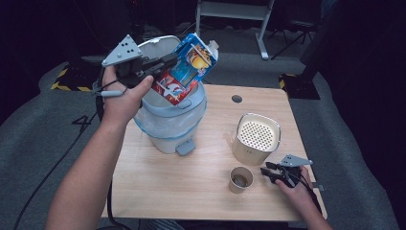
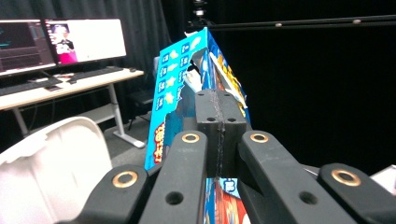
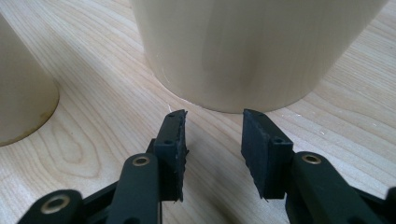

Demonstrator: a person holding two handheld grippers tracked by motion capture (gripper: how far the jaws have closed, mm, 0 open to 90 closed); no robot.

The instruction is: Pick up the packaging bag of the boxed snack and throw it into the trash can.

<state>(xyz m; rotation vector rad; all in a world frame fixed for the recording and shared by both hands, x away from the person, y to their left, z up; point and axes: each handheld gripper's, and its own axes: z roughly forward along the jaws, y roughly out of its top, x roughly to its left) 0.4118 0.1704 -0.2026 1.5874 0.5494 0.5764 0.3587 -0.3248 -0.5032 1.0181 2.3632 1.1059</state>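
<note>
Blue-and-red printed carton hangs above the open white pedal bin at far left, pinched flat in the left gripper. Tilted like that, it could catch the rim and tumble out. Right gripper rests open on the pale wooden table; dark room around.

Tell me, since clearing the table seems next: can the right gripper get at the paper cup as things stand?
Probably yes: the right gripper rests open and empty beside the paper cup, with bare table between them.
</note>
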